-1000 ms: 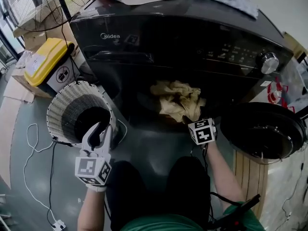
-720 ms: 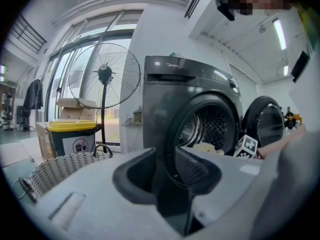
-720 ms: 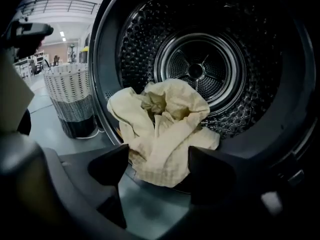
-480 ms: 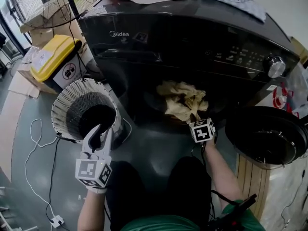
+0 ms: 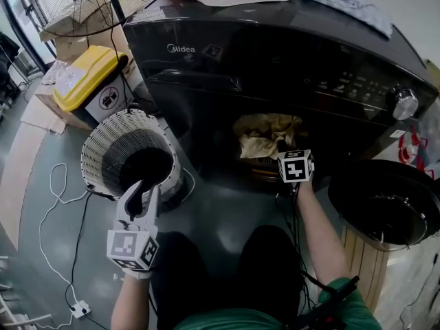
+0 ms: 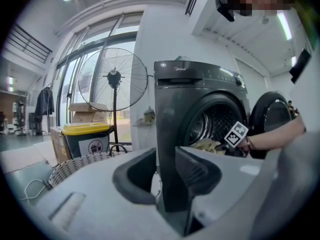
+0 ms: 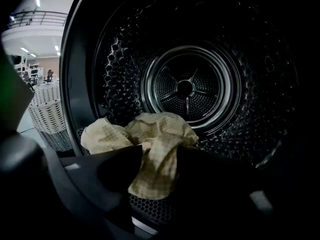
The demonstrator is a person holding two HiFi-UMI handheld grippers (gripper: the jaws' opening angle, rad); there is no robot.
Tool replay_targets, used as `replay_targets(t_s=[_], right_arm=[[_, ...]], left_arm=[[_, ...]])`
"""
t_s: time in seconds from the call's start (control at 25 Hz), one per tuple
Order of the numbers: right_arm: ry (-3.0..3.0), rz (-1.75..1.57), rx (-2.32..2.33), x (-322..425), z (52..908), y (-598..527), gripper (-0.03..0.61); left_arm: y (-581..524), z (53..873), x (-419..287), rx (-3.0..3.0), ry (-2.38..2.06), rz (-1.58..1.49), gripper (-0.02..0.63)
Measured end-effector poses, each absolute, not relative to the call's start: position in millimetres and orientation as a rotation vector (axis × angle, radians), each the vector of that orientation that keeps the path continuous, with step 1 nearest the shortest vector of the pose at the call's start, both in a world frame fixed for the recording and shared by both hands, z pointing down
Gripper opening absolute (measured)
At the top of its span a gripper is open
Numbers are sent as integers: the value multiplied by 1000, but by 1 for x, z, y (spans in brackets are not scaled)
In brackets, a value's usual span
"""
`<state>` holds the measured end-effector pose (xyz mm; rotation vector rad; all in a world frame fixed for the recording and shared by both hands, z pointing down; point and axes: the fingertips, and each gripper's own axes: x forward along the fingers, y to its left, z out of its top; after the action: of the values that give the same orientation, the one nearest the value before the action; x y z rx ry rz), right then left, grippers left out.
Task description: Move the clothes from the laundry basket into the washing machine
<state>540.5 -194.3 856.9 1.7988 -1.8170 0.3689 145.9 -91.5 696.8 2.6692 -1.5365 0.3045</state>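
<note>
Near left: left gripper (image 5: 146, 186), jaws parted, empty, poised at the mouth of the laundry basket (image 5: 103, 150), its inside too dark to read. Farther right: right gripper (image 7: 157, 169), advanced to the washing machine (image 5: 275, 53) opening, jaws narrowed then eased slightly, beige cloth (image 7: 160, 134) pinched between. Cloth now deeper, over the drum (image 7: 185, 89) lip. Release judged next.

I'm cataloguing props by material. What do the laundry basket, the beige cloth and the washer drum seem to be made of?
Basket: white openwork weave, matte, likely plastic or wicker.
Cloth: soft beige fabric, finely checked, falling in limp folds.
Drum: glossy, dimpled, perforated metal, probably stainless steel.
</note>
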Motion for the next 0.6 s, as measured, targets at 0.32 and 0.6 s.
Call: replay_targets(t_s=[0.32, 0.6], right_arm=[[-1830, 265, 1849, 528, 841, -149, 330], [-1672, 339, 1691, 528, 910, -139, 245]], left_arm=[[-99, 704, 162, 2688, -1483, 285, 118], [-94, 709, 166, 2696, -1454, 300, 118]])
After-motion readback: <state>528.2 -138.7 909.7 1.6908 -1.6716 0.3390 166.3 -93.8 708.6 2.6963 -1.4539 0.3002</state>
